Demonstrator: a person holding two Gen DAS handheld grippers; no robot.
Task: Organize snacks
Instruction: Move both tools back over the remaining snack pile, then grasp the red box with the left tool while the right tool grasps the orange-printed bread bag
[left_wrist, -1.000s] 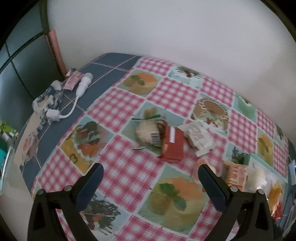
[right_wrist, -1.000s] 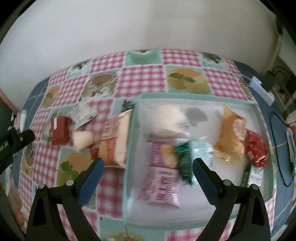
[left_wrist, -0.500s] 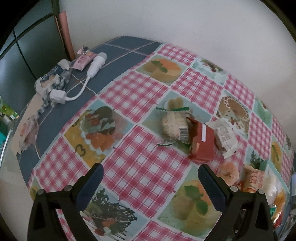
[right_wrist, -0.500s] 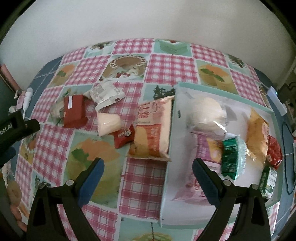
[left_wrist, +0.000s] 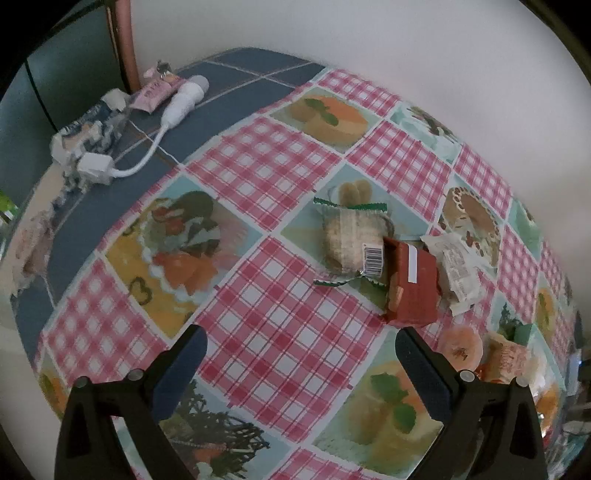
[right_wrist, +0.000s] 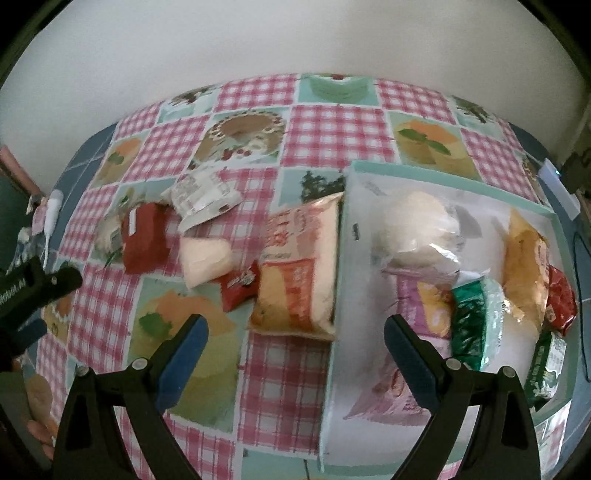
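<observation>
Loose snacks lie on the checked tablecloth: a clear cracker pack with green edges (left_wrist: 352, 236), a dark red box (left_wrist: 412, 284), a white wrapped pack (left_wrist: 458, 266) and a pale round snack (left_wrist: 461, 347). In the right wrist view I see the red box (right_wrist: 144, 236), the white pack (right_wrist: 203, 195), a pale bun pack (right_wrist: 207, 258), a small red sachet (right_wrist: 240, 288) and a large orange bag (right_wrist: 299, 266) lying against the mint tray (right_wrist: 341, 258), which holds several snacks. My left gripper (left_wrist: 299, 363) and right gripper (right_wrist: 293, 349) are open, empty, above the cloth.
A white charger with cable (left_wrist: 162, 122), a pink tube (left_wrist: 155, 88) and crumpled wrappers (left_wrist: 85, 136) lie on the blue table part at the far left. A wall runs behind the table. The left gripper's body (right_wrist: 33, 291) shows at the right view's left edge.
The left gripper has swung left and nearer the cloth, so the snacks sit further right. The right gripper has moved left from over the tray toward the orange bag.
</observation>
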